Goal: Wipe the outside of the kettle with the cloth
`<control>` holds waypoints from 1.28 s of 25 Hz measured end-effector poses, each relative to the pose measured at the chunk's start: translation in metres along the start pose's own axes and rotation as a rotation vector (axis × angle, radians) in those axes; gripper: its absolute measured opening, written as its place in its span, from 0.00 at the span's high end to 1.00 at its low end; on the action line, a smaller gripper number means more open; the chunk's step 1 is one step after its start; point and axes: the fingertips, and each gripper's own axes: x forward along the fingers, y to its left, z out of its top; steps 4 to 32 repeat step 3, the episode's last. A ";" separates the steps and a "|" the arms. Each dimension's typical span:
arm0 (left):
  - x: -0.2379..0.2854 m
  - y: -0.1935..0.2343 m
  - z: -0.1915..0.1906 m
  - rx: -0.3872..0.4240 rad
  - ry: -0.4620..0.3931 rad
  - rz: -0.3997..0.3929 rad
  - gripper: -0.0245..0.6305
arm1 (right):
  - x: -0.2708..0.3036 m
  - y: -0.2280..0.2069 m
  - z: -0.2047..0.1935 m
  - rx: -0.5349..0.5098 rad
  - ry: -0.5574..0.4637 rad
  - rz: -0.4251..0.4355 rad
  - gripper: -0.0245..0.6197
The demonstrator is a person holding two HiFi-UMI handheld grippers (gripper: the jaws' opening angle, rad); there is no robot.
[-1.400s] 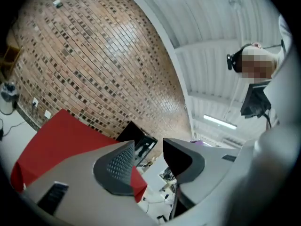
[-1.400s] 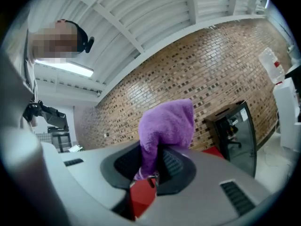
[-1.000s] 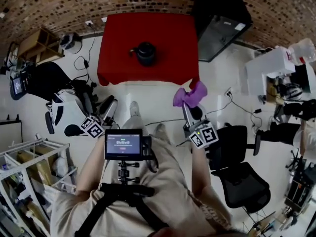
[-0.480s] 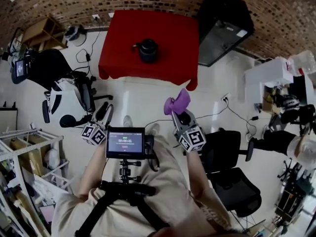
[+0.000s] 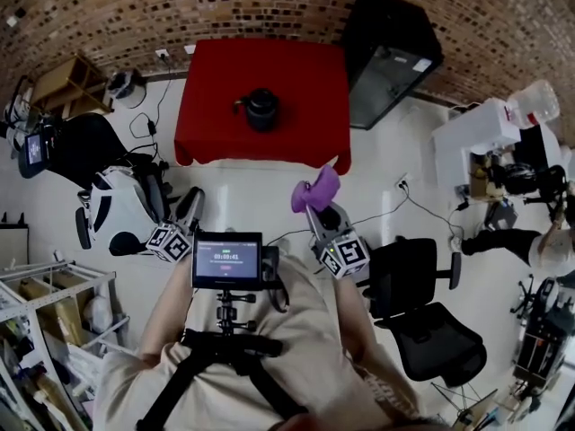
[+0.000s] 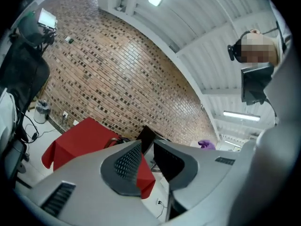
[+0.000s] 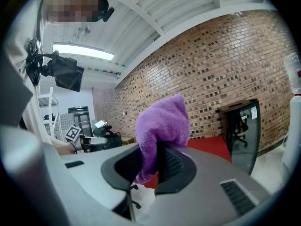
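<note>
The left gripper [image 5: 190,206] is held low at the left. Its jaws have just been closing and are now drawn together with nothing between them. At the right, the right gripper [image 5: 320,215] is clenched on the purple cloth [image 5: 314,189], which is bunched above its jaws. Both grippers are pointed towards the table [image 5: 305,79].

A white chair [image 5: 117,206] is seen just left of the left gripper, and a black office chair [image 5: 422,326] right of the right one. A strip of bare white floor [image 5: 260,180] is left open between the grippers and the table's near edge.

The kettle [image 5: 261,109] is set about the middle of the red-covered table, well clear of all four edges. A black cabinet [image 5: 388,57] is placed just beyond the table's right edge, and the brick wall [image 5: 225,7] is seen behind its far edge.
</note>
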 end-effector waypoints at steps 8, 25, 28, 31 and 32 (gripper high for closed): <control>0.000 0.004 0.007 -0.062 -0.018 -0.024 0.86 | -0.002 0.001 -0.003 0.017 0.000 -0.020 0.83; 0.000 0.004 0.007 -0.062 -0.018 -0.024 0.86 | -0.002 0.001 -0.003 0.017 0.000 -0.020 0.83; 0.000 0.004 0.007 -0.062 -0.018 -0.024 0.86 | -0.002 0.001 -0.003 0.017 0.000 -0.020 0.83; 0.000 0.004 0.007 -0.062 -0.018 -0.024 0.86 | -0.002 0.001 -0.003 0.017 0.000 -0.020 0.83; 0.000 0.004 0.007 -0.062 -0.018 -0.024 0.86 | -0.002 0.001 -0.003 0.017 0.000 -0.020 0.83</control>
